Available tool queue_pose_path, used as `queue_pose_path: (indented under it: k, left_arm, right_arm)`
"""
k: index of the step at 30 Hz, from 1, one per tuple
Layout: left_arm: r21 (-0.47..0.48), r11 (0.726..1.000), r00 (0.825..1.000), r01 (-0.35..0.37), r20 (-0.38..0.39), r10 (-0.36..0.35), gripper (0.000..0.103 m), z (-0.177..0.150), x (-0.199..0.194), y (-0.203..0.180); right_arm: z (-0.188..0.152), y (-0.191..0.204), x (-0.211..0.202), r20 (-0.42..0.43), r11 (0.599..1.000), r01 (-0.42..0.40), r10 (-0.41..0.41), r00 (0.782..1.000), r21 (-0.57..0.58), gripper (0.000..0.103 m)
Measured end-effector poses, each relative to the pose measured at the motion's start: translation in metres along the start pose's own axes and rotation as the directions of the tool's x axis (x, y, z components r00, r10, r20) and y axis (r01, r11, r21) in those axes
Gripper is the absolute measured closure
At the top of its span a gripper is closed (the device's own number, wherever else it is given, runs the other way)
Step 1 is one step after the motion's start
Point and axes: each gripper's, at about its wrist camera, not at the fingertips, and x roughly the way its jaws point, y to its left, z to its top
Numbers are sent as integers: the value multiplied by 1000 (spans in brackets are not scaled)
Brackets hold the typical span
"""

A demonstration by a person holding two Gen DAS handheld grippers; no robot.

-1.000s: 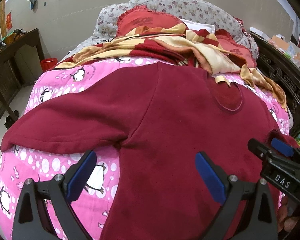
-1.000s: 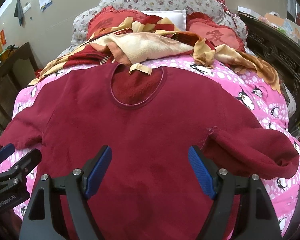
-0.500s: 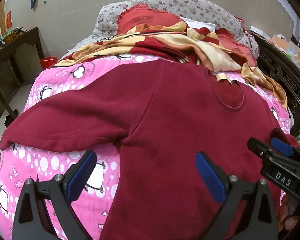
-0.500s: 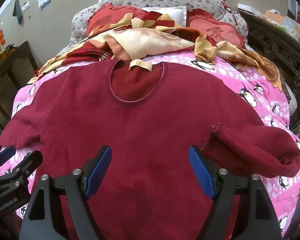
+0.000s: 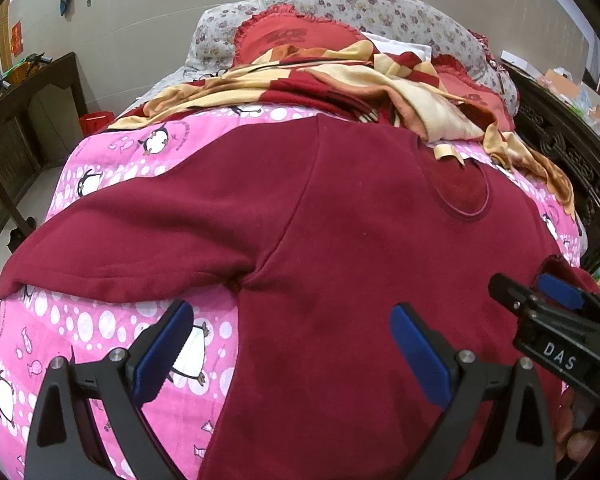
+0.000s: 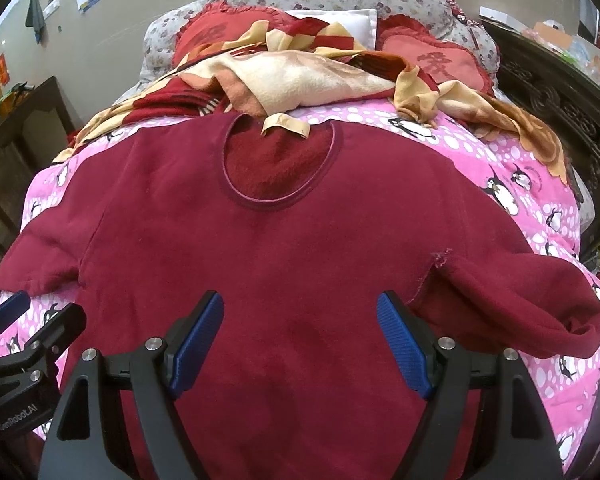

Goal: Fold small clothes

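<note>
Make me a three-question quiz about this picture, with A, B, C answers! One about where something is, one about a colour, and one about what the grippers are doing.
1. Where does the red sweater lie?
A. on the pink penguin quilt
B. on the floor
C. on a chair

2. What colour are the gripper pads?
A. green
B. blue
C. yellow

3. How are the left gripper and right gripper?
A. both shut on the sweater
B. one open, one shut
C. both open, holding nothing

Answers:
1 A, pink quilt shows all around the sweater.
2 B, blue ribbed pads line each finger.
3 C, sweater shows in the wide gaps.
</note>
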Motion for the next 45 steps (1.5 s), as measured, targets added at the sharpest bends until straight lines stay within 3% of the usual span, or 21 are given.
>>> queue_pose_path:
  k: [45]
  left_arm:
    - [-59,998,1000,0,-15,-1,2,3,9,19]
  right_arm:
    - [-1,18,15,-41,1000,-24,24,999,-18,20]
